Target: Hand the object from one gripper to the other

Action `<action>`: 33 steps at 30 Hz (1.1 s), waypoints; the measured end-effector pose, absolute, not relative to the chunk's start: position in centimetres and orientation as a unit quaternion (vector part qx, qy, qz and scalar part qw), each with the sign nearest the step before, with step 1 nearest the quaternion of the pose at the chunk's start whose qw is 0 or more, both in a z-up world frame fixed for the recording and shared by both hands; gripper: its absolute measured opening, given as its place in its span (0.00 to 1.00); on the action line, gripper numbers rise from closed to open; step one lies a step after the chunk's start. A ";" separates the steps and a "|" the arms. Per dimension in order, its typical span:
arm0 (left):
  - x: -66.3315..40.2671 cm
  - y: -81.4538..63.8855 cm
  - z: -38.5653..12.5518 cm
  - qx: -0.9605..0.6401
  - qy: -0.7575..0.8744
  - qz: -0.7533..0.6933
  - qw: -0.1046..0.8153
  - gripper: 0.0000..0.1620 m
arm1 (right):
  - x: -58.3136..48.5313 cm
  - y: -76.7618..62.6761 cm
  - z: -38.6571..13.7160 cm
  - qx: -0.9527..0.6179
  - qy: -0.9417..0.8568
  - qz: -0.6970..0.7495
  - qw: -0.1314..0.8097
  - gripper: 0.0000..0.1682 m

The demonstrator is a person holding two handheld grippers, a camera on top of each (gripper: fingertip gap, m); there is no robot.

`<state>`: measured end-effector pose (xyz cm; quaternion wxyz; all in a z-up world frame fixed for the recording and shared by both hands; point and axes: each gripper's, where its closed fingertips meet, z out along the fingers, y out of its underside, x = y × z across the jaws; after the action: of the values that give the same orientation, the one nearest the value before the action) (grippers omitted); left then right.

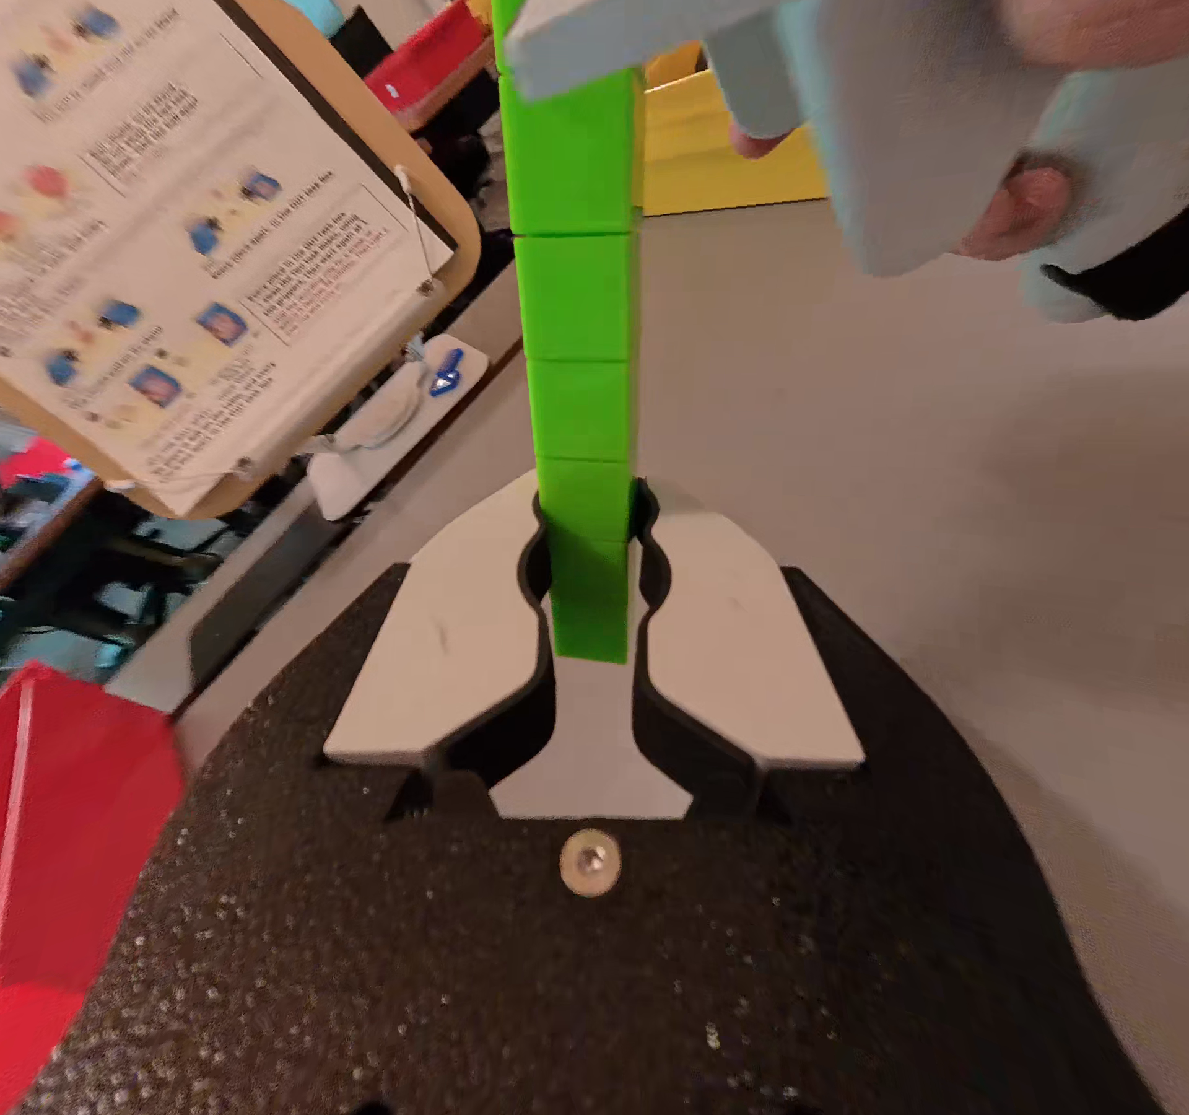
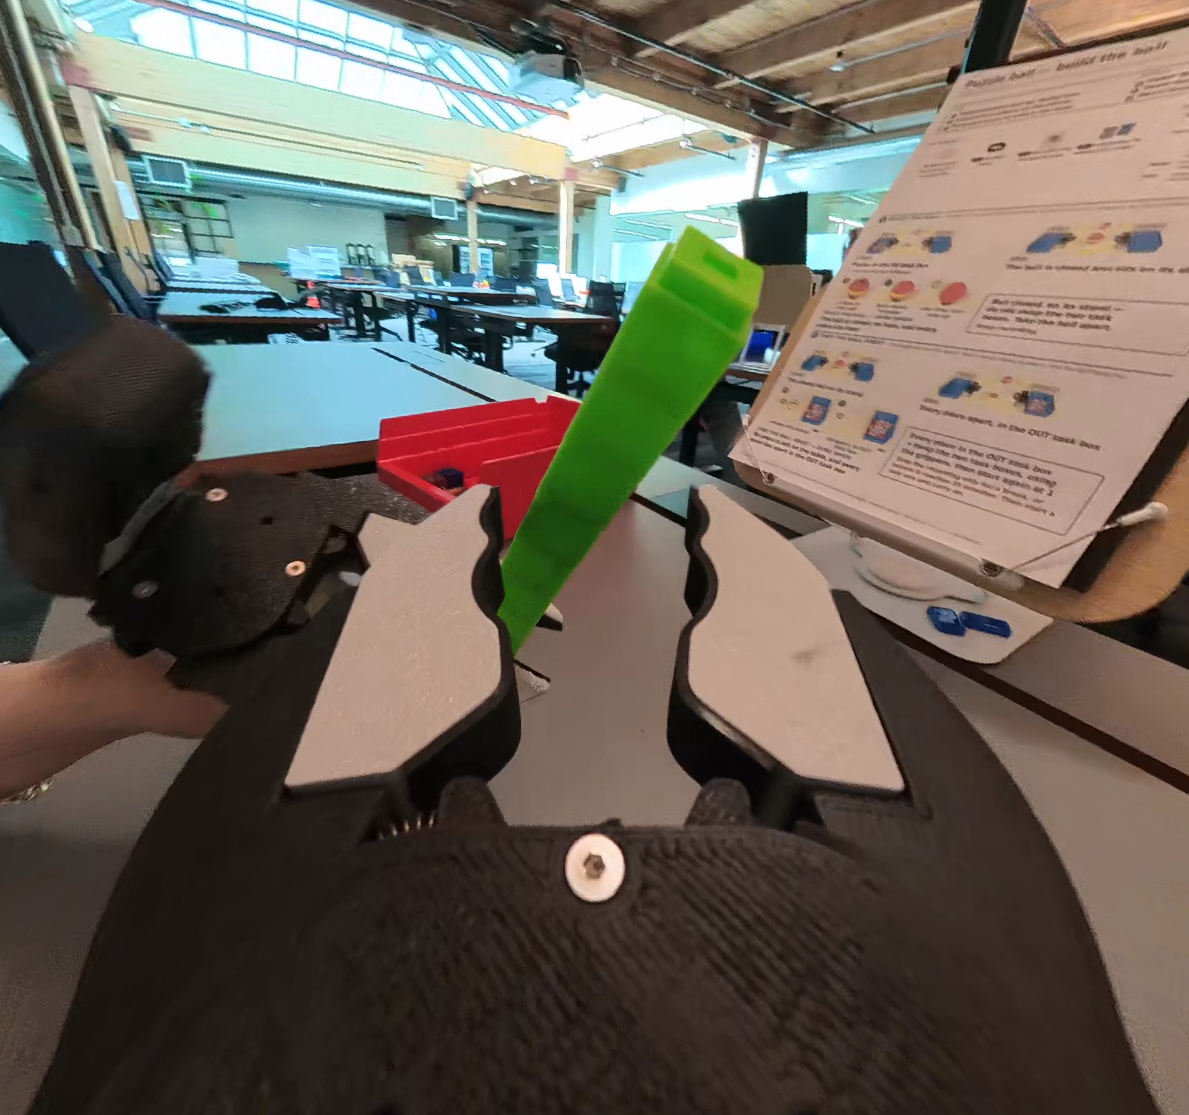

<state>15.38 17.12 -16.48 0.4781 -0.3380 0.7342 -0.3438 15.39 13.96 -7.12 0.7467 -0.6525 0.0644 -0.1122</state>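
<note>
A long green bar (image 1: 572, 299) made of stacked segments is clamped at its lower end by my left gripper (image 1: 589, 498), which is shut on it. In the right wrist view the bar (image 2: 643, 389) leans up to the right. My right gripper (image 2: 592, 505) is open and the bar passes between its fingers, nearer the left one. I cannot tell if they touch. The left gripper's black body (image 2: 212, 556) and a hand are at the left. In the left wrist view a grey finger of the right gripper (image 1: 675, 3) crosses the bar's upper part, blurred.
An instruction board on a stand (image 2: 997, 344) is close on the right, also in the left wrist view (image 1: 193, 215). A red bin (image 2: 476, 447) sits behind the bar and a yellow bin (image 1: 720, 144) farther off. The grey table (image 1: 836, 505) lies below.
</note>
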 end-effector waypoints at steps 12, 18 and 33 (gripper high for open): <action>12.9 13.0 -17.1 -0.241 0.789 -0.455 0.335 0.33 | 13.4 13.3 -8.5 -0.707 0.000 0.038 0.707 0.13; 10.8 11.4 -17.9 -0.204 0.797 -0.524 0.220 0.30 | 11.3 12.8 -7.1 -0.657 -0.026 0.167 0.734 0.13; 11.6 10.4 -18.7 -0.240 0.781 -0.542 0.196 0.14 | 11.7 12.2 -7.4 -0.680 -0.045 0.110 0.724 0.15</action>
<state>11.63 10.35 -18.72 0.1964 -0.2399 0.7810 -0.5421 11.66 12.23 -7.41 0.7237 -0.6799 -0.0449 0.1098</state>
